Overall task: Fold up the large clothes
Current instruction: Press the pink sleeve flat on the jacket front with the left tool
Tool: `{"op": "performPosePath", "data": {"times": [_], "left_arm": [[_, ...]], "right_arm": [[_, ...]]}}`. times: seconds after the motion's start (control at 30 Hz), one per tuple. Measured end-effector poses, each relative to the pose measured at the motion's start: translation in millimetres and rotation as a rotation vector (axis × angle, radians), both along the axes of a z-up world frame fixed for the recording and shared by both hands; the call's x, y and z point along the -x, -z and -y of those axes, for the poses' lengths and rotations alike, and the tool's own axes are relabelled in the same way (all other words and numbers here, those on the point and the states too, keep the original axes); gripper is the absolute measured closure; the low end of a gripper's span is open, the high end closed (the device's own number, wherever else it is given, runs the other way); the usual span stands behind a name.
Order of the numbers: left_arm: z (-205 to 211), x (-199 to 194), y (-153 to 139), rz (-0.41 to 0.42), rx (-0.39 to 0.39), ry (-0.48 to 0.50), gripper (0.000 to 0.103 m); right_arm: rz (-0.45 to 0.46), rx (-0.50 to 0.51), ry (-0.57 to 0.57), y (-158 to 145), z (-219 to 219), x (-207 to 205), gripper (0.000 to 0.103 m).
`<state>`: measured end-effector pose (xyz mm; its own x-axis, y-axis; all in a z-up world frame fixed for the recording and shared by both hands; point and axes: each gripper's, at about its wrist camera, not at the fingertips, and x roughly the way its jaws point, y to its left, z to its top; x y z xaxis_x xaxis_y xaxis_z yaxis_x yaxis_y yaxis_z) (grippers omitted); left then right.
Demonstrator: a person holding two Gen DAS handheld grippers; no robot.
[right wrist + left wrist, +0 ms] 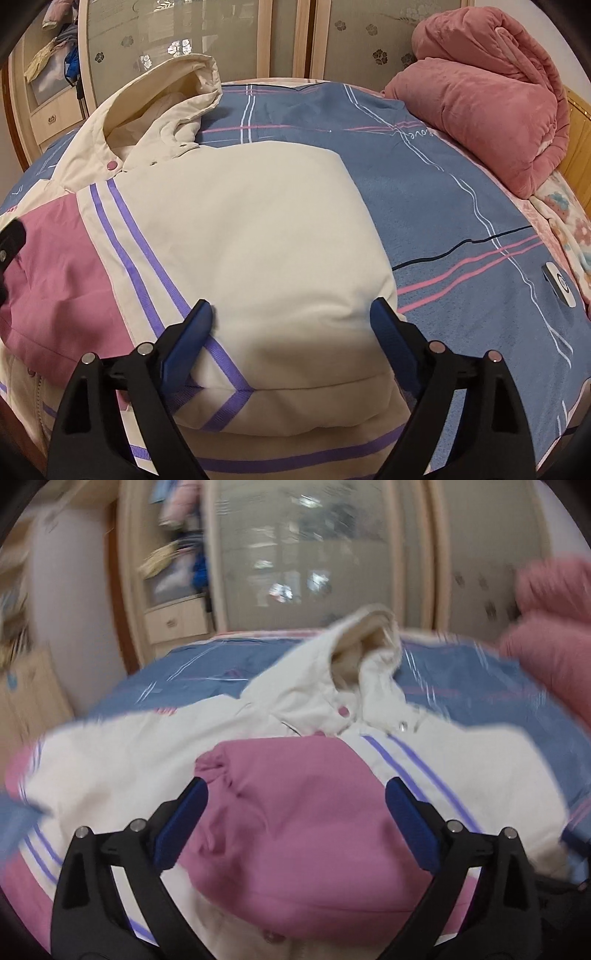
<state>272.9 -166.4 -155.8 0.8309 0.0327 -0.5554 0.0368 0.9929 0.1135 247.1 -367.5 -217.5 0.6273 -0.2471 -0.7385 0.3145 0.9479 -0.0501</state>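
Note:
A cream hooded jacket (258, 229) with pink panels and purple stripes lies on the bed, hood (173, 92) at the far end. In the left wrist view the jacket (110, 760) is blurred, and a pink sleeve (295, 812) lies folded across its front. My left gripper (293, 794) is open and empty, just above that pink sleeve. My right gripper (291, 314) is open and empty, its fingers straddling the folded cream right side of the jacket. The left gripper's black edge (11, 236) shows at the far left of the right wrist view.
The bed has a blue sheet with pink and white lines (461, 206). A rolled pink quilt (480, 103) sits at the far right corner. A small white and black device (559, 284) lies on the sheet at right. Wardrobe doors (288, 37) stand behind the bed.

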Motion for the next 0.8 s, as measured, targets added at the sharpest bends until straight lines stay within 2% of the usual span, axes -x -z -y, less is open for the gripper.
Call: {"op": "performPosePath", "data": {"times": [0.07,0.13,0.2,0.23,0.27,0.37,0.43,0.6,0.7,0.77,0.8], "left_arm": [[5.6,-13.3,16.5,-0.108,-0.037,0.042,0.005],[2.6,-22.0,38.0,-0.190,-0.038,0.052,0.004],[-8.0,-25.9,55.7,-0.231,0.028,0.053,0.002],[-11.9,-25.8,57.1,-0.233,0.052,0.055,0.002],[-14.2,-26.1,55.9,-0.233,0.067,0.056,0.002],[-11.7,-25.3,57.4,-0.231,0.046,0.053,0.002],[-10.4,-24.9,58.2,-0.232,0.034,0.051,0.002],[-10.0,-24.3,57.2,-0.227,0.033,0.051,0.002],[-9.0,-22.9,57.4,-0.223,0.030,0.051,0.002],[-9.4,-22.5,57.5,-0.222,0.033,0.051,0.002],[-9.3,-22.3,57.5,-0.220,0.034,0.051,0.002]], "right_arm": [[0.026,0.014,0.020,-4.3,0.2,5.0,0.015],[0.099,0.054,0.075,-14.5,2.2,15.4,0.015],[0.179,0.110,0.121,-26.7,3.6,25.3,0.015],[0.192,0.134,0.136,-29.2,4.4,26.4,0.015],[0.168,0.145,0.137,-25.9,6.4,22.6,0.015],[-0.001,0.044,0.080,4.9,16.0,-0.7,0.014],[-0.026,0.029,0.086,11.5,18.9,-6.0,0.008],[-0.019,-0.025,0.084,9.2,24.6,-2.0,0.006],[0.085,-0.033,0.131,-7.9,23.1,13.5,0.006],[0.146,0.007,0.134,-19.5,17.4,20.6,0.006],[0.147,0.026,0.127,-21.0,15.8,19.7,0.006]]}}
